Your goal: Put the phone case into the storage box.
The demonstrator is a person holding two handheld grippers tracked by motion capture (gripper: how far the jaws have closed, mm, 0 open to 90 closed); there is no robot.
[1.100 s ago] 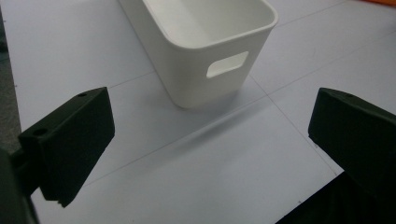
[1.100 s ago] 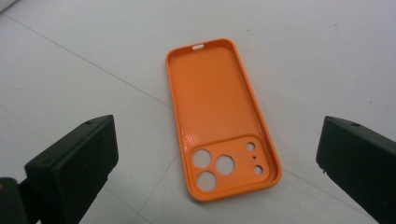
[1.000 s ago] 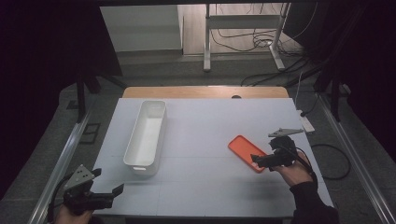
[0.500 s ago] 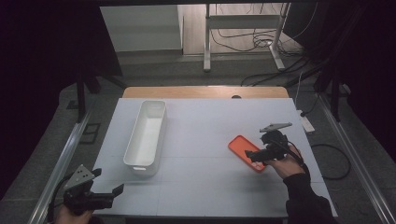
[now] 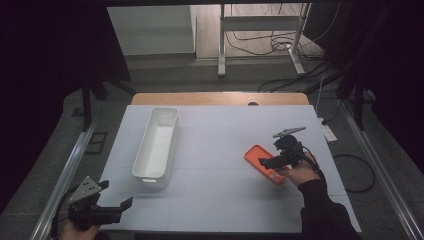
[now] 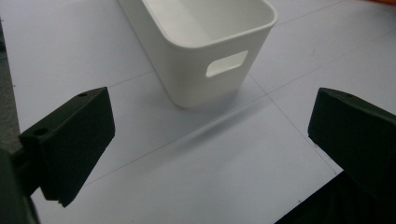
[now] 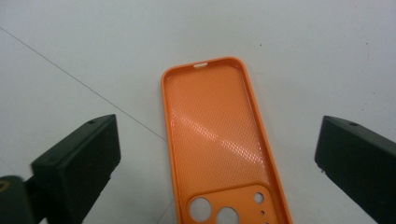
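An orange phone case [image 5: 261, 159] lies flat on the white table, inner side up, with its camera holes toward me [image 7: 215, 140]. My right gripper [image 5: 266, 162] hovers directly over it, open, the jaws standing wide on either side of the case [image 7: 212, 154]. A long white bin [image 5: 156, 142] stands left of centre; its near end with a handle slot [image 6: 226, 63] faces my left gripper. My left gripper [image 5: 116, 205] sits at the table's near left corner, open, with nothing between its jaws [image 6: 210, 144].
The white table surface [image 5: 220, 135] has a wooden strip along its far edge [image 5: 215, 98]. Metal rails run along both sides of the table. Desk legs and cables lie on the floor beyond. Dark curtains flank the scene.
My right gripper has moved left and forward over the orange case, now covering more of it. The left gripper and the bin have stayed put.
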